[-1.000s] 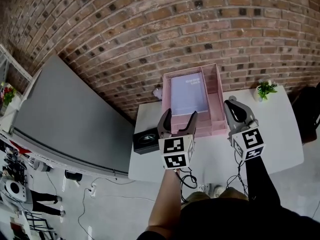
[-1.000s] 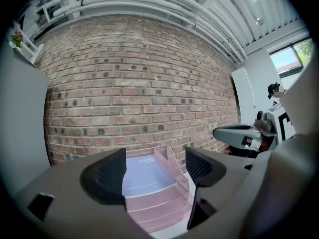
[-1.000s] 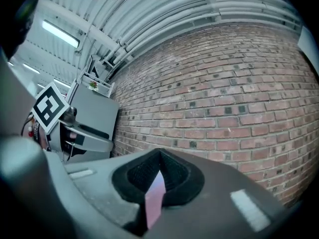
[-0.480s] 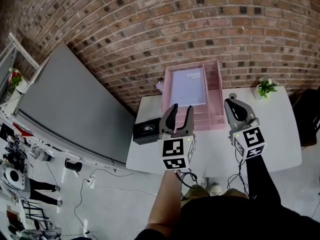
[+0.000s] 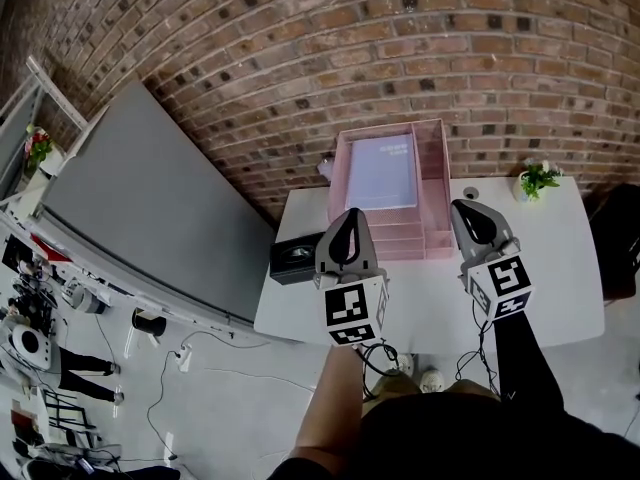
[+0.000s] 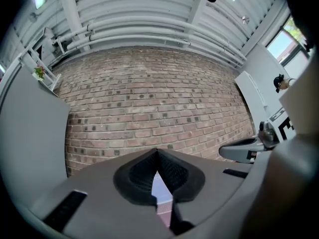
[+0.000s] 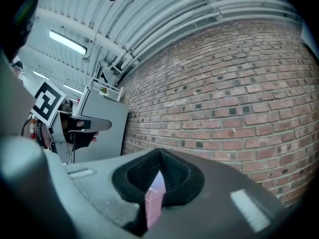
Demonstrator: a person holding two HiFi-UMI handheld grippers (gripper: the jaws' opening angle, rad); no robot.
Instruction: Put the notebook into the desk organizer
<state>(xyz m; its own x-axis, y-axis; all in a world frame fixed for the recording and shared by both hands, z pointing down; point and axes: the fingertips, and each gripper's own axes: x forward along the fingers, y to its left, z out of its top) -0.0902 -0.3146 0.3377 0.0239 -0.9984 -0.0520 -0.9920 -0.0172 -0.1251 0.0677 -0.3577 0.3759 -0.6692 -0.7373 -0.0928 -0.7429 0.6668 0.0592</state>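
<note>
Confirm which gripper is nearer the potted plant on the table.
Right. The right gripper is just left of the potted plant, off the pink organizer's right corner. The left gripper, its jaws just closed on nothing, is across the organizer's front, farther away.

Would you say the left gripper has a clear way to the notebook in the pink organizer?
Probably yes: the left gripper hovers just before the organizer with nothing between it and the notebook, though its shut jaws must open first.
</note>
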